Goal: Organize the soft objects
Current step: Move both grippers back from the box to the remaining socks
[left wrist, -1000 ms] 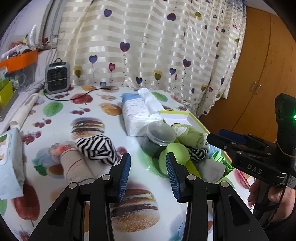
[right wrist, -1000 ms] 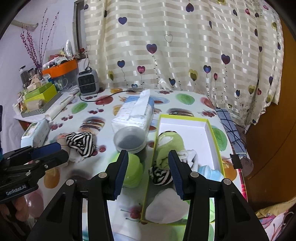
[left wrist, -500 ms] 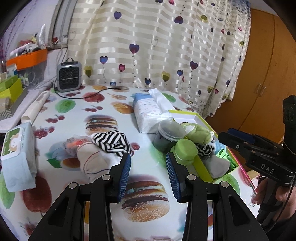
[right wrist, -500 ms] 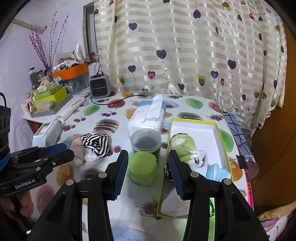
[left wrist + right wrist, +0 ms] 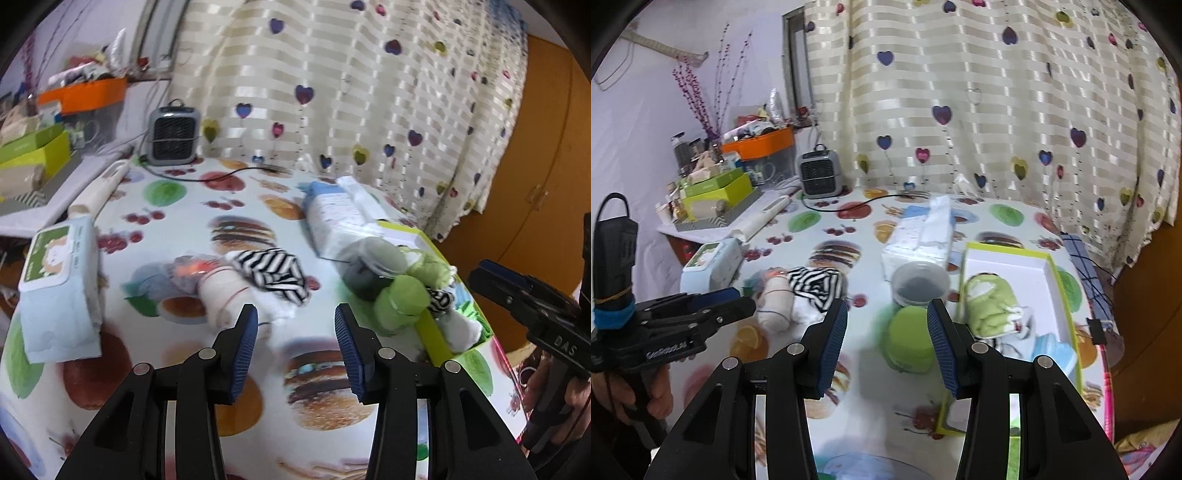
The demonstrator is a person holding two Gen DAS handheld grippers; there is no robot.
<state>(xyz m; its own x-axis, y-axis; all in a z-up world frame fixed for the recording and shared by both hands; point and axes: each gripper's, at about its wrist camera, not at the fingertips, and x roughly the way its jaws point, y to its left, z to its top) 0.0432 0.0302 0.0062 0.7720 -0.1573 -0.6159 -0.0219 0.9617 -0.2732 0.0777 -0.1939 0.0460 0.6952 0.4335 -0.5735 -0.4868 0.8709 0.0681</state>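
Observation:
A black-and-white striped sock [image 5: 273, 273] lies on a cream rolled sock [image 5: 221, 295] in the middle of the table. My left gripper [image 5: 295, 325] hovers just in front of them, its jaws opening with nothing between them. In the right wrist view the striped sock [image 5: 816, 284] and cream sock [image 5: 775, 302] sit to the left of my right gripper [image 5: 886, 325], which is open and empty above a green lid [image 5: 908, 339]. The green-rimmed box [image 5: 1067, 295] on the right holds a green sock [image 5: 986, 302] and other soft items. The left gripper [image 5: 738, 299] shows from the side.
A clear tub [image 5: 919, 284] and a tissue pack [image 5: 919, 236] stand beside the box. A wet-wipes pack [image 5: 59, 288] lies at the left edge, a small heater [image 5: 173, 136] with its cord at the back. Cluttered boxes [image 5: 716, 192] fill the far-left shelf.
The left gripper's jaws have spread wider and it has drawn back from the socks, shifting left. The right gripper has pulled back and tilted up a little, showing more of the table.

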